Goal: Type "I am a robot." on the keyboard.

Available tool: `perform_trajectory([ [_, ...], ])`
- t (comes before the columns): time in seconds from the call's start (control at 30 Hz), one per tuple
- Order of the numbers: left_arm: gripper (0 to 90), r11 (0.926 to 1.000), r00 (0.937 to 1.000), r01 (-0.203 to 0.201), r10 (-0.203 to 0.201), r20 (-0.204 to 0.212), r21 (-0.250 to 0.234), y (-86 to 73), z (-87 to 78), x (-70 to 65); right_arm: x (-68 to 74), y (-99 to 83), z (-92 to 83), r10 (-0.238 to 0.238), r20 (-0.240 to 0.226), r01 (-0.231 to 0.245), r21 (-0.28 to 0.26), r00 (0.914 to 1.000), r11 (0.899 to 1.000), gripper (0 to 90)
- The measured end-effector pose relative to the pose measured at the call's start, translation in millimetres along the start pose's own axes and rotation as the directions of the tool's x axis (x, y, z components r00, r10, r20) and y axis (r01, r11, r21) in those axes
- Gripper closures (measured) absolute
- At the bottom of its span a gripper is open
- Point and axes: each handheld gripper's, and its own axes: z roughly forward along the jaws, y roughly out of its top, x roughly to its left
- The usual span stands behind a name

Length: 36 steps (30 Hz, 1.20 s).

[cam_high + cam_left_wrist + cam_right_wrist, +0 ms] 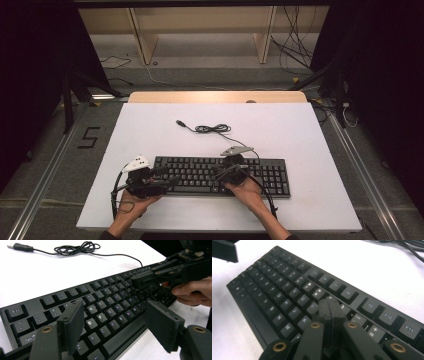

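Right gripper view: my right gripper point(331, 305), fingers pinched together on nothing, rests on the keyboard point(287, 290); left gripper point(117, 325) wide. Sliding sideways could press neighbouring keys.

Black keyboard point(220, 175) and cable point(212, 129), white table point(280, 130).

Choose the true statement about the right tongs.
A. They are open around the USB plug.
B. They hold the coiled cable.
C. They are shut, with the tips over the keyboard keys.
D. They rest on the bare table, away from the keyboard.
C: the right tongs have jaws pressed together, tips above the keyboard keys.
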Motion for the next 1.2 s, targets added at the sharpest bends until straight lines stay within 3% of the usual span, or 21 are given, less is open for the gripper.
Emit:
perform_trajectory([
  [0.7, 30.5, 0.9996, 0.9999, -0.008, 0.008, -0.007, -0.025, -6.4, -9.6, -0.2, -1.0, 0.3, 11.1, -0.002, 0.014, 0.002, 0.039, 0.9999, 0.999, 90.0],
  [0.97, 30.5, 0.9992, 0.9999, 0.004, -0.005, -0.013, -0.039, -9.2, -14.7, 0.8, 0.4, -0.6, 11.8, -0.005, 0.023, 0.005, 0.033, 0.9997, 0.999, 90.0],
  [1.2, 30.5, 0.9988, 0.9998, 0.009, -0.010, -0.018, -0.049, -10.2, -16.5, 1.7, -0.5, 1.5, 4.6, 0.031, -0.010, -0.031, -0.009, 0.9995, 0.999, 85.6],
])
